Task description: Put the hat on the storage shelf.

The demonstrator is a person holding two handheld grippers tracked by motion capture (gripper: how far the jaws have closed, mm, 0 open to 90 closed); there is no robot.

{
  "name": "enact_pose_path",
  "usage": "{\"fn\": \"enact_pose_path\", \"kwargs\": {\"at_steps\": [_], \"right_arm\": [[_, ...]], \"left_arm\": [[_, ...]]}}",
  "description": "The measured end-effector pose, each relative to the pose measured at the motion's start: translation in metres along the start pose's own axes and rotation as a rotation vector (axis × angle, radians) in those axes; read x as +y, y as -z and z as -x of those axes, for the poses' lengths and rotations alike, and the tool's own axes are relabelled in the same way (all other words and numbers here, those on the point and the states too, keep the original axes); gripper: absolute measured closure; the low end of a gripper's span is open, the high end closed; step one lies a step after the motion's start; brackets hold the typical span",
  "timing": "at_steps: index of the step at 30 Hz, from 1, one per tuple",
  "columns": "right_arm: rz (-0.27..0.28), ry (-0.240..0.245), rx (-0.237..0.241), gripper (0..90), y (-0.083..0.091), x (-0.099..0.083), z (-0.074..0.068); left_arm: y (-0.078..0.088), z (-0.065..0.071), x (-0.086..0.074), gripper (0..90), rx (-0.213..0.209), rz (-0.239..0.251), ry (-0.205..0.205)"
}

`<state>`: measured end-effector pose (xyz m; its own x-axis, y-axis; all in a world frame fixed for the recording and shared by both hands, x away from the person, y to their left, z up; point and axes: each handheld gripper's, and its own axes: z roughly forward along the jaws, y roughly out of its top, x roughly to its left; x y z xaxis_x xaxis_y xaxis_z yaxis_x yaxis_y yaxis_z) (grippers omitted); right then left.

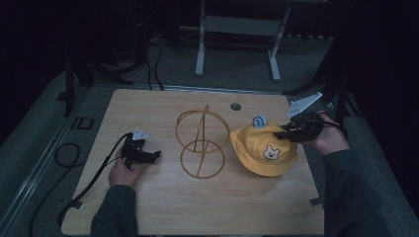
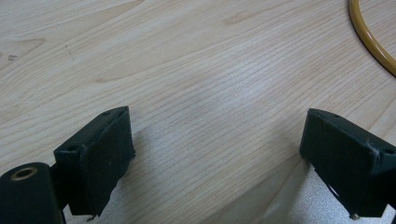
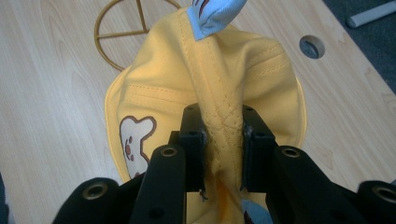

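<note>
Centrally, wire stand [image 1: 201,144] separates gaping left gripper [image 2: 215,158] from right gripper [image 3: 223,154] pinching yellow hat [image 3: 205,93].

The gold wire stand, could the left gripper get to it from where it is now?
Probably yes. The left gripper sits open beside the gold wire stand, with bare table between them; the stand's base ring already shows in the left gripper view. The yellow hat lies on the stand's far side.

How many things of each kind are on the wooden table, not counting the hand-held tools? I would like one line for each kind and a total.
Yellow fabric bucket hat with a bear patch: 1
Gold wire stand made of rings: 1
Total: 2
</note>
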<state>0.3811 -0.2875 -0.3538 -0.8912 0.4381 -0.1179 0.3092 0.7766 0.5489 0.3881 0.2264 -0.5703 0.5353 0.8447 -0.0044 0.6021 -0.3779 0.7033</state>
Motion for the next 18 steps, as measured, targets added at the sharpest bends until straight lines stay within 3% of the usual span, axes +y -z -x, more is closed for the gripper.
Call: {"fn": "enact_pose_path", "kwargs": {"at_steps": [18], "right_arm": [[0.079,-0.014,-0.005,74.6,0.02,0.001,0.002]], "left_arm": [[0.0,0.0,0.0,9.5,0.0,0.002,0.001]]}}
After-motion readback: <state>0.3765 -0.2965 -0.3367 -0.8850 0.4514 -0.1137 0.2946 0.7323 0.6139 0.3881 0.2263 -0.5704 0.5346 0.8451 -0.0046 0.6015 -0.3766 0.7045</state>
